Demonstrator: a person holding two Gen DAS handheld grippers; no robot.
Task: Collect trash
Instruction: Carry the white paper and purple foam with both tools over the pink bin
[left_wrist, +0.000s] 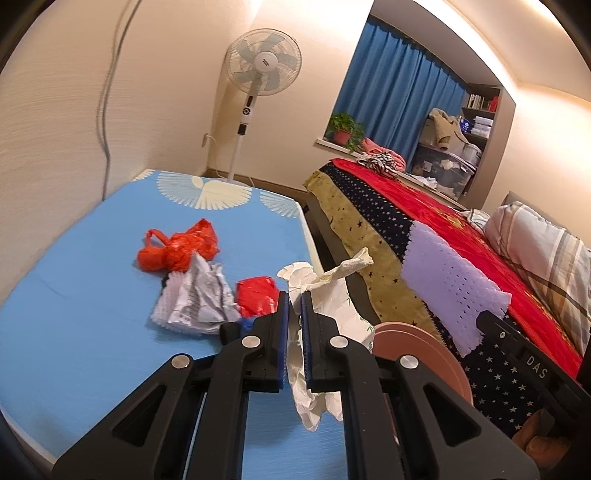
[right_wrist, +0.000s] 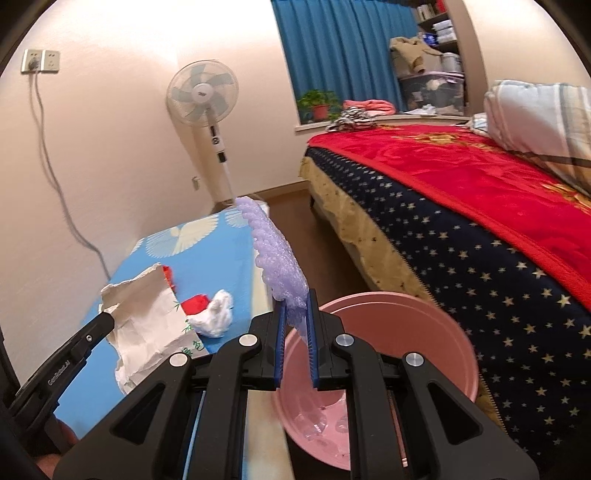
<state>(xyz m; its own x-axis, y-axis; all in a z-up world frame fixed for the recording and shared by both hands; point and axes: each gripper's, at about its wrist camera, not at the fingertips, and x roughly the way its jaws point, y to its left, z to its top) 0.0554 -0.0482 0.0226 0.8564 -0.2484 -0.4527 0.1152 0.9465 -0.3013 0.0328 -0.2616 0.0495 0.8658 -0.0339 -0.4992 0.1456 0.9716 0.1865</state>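
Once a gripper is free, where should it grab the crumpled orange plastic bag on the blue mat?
Probably the bunched knot at the middle of the crumpled orange plastic bag, coming from above. It lies loose on the blue mat, apart from the crumpled printed paper; the thin loop handles at its left would likely slip.

Both grippers (left_wrist: 294, 295) (right_wrist: 295, 295) clamped

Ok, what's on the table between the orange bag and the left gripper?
In the left wrist view, crumpled grey-white paper and red plastic lie between the orange bag and left gripper.
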